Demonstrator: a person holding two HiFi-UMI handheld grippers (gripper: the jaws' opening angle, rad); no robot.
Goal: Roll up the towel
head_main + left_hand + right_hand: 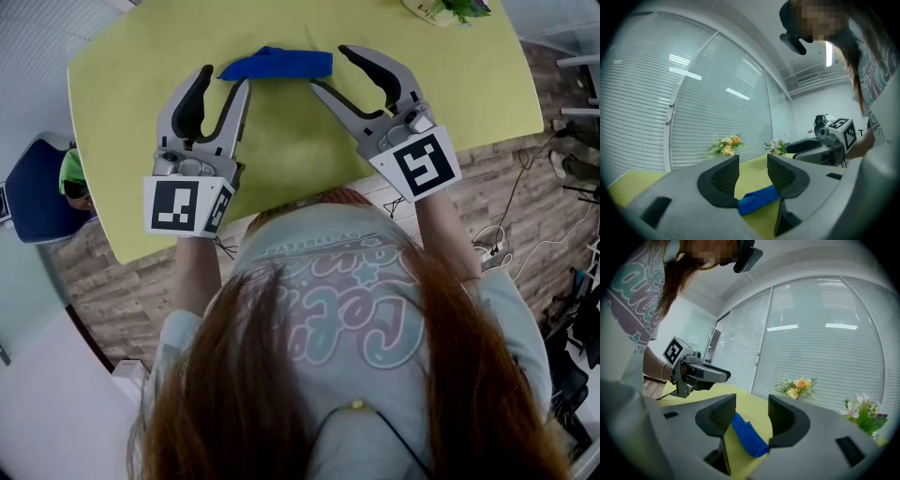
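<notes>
The blue towel point(277, 64) lies rolled into a short log on the yellow table point(141, 112), far of both grippers. My left gripper point(223, 80) hangs just near of the roll's left end, jaws apart and empty. My right gripper point(330, 69) stands at the roll's right end, also open with nothing between its fingers. In the left gripper view the towel point(758, 198) shows low beyond the open left gripper point(753, 171), with the right gripper point(820, 150) off to the right. In the right gripper view the towel point(749, 436) lies below the open right gripper point(752, 413), and the left gripper point(701, 373) is at the left.
A bunch of flowers point(450, 9) sits at the table's far right corner; flowers point(725, 145) also line the far edge before the blinds. A blue chair point(33, 192) stands left of the table. The person's head and shoulders fill the lower head view.
</notes>
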